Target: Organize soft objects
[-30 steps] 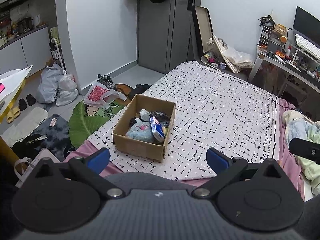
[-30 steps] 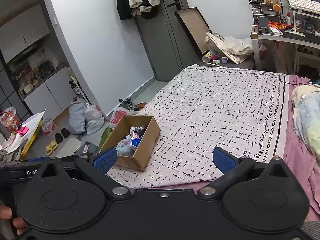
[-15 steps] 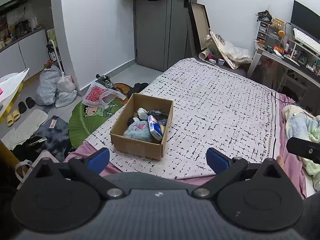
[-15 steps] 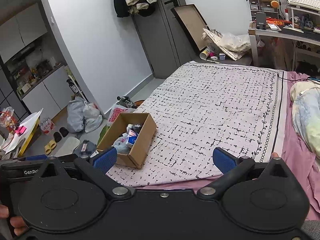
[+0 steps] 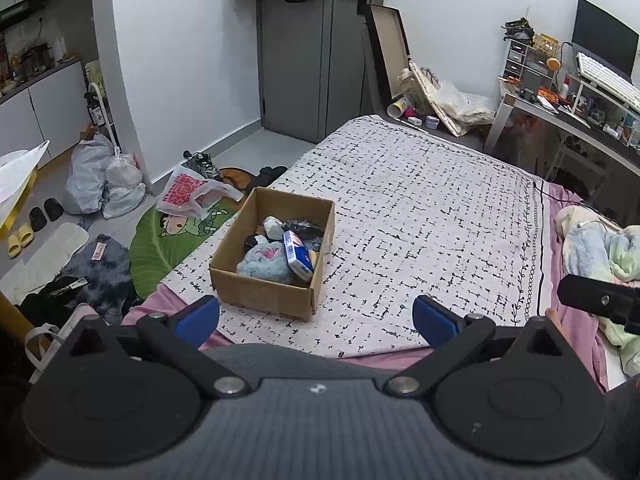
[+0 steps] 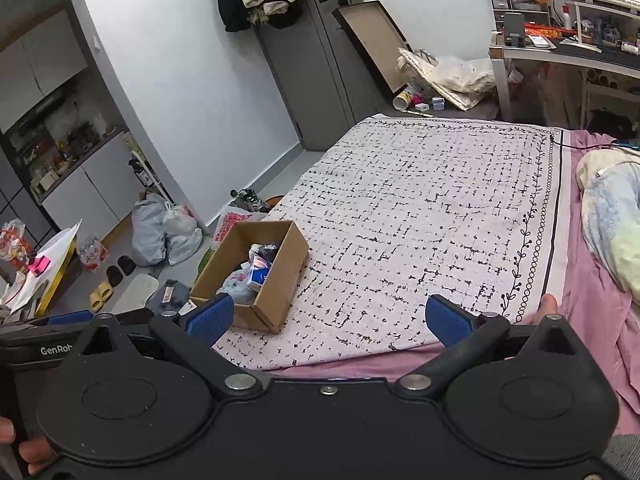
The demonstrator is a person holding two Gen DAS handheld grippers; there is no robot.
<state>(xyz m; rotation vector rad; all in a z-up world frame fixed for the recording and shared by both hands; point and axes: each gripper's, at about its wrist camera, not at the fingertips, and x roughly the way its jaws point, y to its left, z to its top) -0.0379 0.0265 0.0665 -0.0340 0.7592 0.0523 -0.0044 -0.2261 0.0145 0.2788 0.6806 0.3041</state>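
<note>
Both my jaws spread wide, gripping nothing.

My black left gripper with blue pads [image 5: 316, 316] hangs empty; my matching black right gripper [image 6: 328, 318] too, showing at three o'clock in the left view.

Brown cardboard box [image 5: 264, 292] holding a pale blue plush [image 5: 262, 262] and a blue-and-white packet [image 5: 298, 256]. White blanket [image 5: 420, 216] with black dashes over pink sheet [image 5: 576, 320]; leaf-shaped rug [image 5: 160, 244] apparently green.

grey door [image 5: 316, 60], desk [image 6: 568, 56], slippers [image 5: 20, 236]
</note>
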